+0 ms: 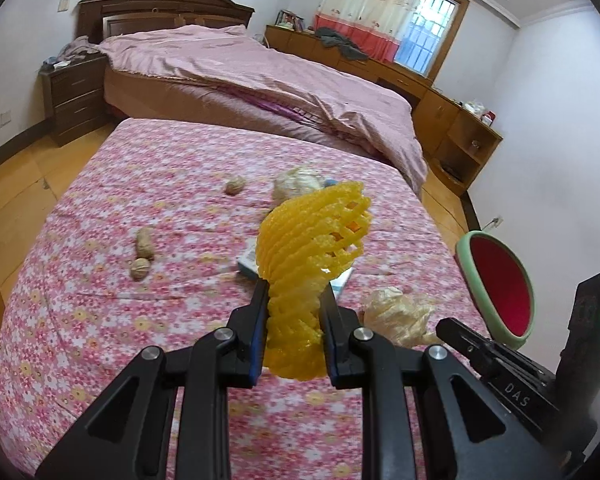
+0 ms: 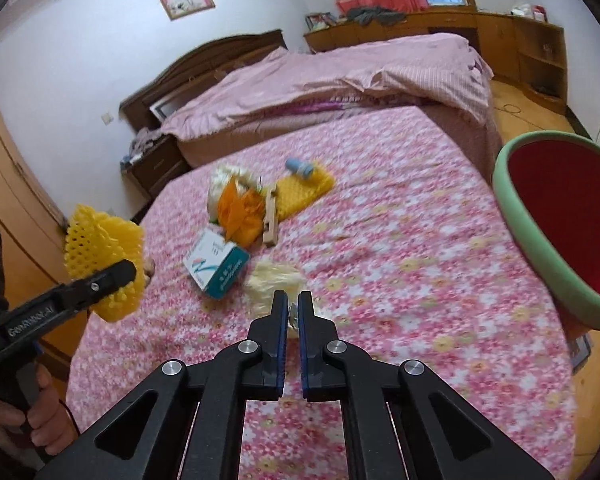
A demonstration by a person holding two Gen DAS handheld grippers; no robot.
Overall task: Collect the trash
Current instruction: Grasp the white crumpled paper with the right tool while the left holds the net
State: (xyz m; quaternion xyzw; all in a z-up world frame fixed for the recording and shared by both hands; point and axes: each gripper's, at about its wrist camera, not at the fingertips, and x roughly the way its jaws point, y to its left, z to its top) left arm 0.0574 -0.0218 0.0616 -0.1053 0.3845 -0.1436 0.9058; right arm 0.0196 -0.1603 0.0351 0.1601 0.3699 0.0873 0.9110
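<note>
Netting (image 1: 316,240), yellow foam, stood pinched in the left gripper (image 1: 294,300) above the bedspread (image 1: 100,320); carry it right to the bin (image 1: 500,288) without loosening. In the right view, the right gripper (image 2: 293,312) had clamped a crumpled wrapper (image 2: 276,280); lift it clear before swinging to the bin.

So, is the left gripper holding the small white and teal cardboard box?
No, the left gripper clamps yellow foam fruit netting; the box lies on the bed.
</note>
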